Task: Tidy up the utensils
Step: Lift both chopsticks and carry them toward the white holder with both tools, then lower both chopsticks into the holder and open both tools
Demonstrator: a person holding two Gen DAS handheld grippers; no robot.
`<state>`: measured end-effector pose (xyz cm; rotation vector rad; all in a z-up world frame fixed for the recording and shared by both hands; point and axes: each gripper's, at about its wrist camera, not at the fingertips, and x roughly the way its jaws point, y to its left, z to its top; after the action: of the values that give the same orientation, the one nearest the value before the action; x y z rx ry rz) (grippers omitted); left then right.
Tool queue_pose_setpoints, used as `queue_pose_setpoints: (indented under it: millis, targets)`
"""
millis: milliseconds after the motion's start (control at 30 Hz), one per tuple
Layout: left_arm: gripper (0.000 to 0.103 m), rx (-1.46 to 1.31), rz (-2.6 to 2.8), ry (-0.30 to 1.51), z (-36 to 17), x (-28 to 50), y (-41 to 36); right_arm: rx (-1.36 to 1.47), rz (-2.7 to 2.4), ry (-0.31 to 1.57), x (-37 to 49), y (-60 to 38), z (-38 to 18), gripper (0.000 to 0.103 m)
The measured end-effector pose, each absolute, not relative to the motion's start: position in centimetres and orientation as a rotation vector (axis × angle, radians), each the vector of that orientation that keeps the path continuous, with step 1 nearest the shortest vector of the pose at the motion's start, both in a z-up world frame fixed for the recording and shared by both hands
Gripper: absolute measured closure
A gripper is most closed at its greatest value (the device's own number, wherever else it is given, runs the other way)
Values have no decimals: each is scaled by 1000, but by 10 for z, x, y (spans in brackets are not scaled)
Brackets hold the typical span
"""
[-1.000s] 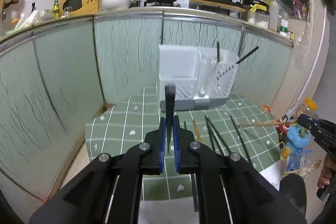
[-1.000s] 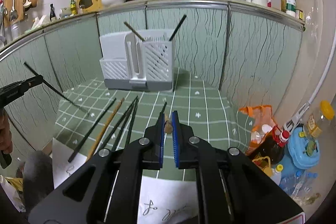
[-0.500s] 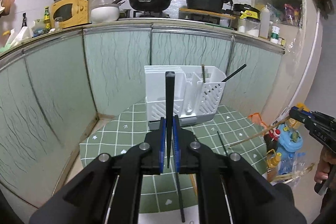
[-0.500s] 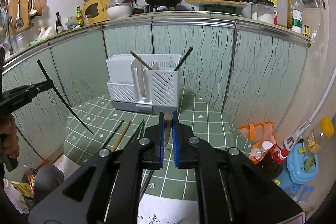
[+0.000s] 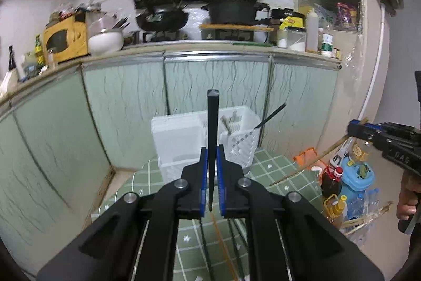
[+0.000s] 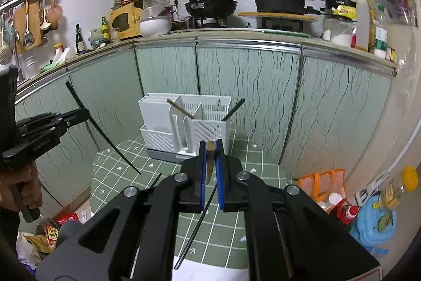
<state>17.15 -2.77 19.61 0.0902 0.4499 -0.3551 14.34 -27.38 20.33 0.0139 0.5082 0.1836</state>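
**Two chopsticks lifted, the caddy ahead**

A cramped kitchen: a small table under a green checked cloth (image 6: 242,149) stands against pale green cabinet doors, a stove and pans on the counter above.

The white utensil caddy (image 6: 184,128) sits on the cloth ahead of both tongs, already holding a brown chopstick and a black one in its slotted compartments. More chopsticks lie loose on the cloth (image 6: 194,223) beneath the right tongs.

The step in hand looks like carrying one stick in each tool to the caddy. To do it well, I would tip each stick so its lower tip enters the slotted compartment first, coming in from above the rim and clear of the leaning sticks, and let go only once the tip is inside.

The left gripper (image 5: 211,175) is clamped on a black chopstick (image 5: 212,123), which stands nearly upright between its blue pads, well above the cloth. The right gripper (image 6: 210,167) is clamped on a brown wooden chopstick (image 6: 210,162) near its butt end; the rest runs down beneath the tool.
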Motion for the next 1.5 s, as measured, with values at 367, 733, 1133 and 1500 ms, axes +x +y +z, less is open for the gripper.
queue_pose_setpoints:
  millis: [367, 733, 1133, 1500]
  targets:
    - [95, 141, -425, 401, 239, 204, -84, -1, 209, 501, 186, -271, 245, 97]
    - [95, 145, -430, 384, 265, 259, -108, -11, 218, 478, 243, -279, 285, 97]
    - [95, 123, -430, 441, 227, 333, -117, -20, 236, 531, 313, -281, 257, 97]
    - [95, 117, -429, 505, 174, 361, -121, -13, 240, 610, 347, -278, 200, 97]
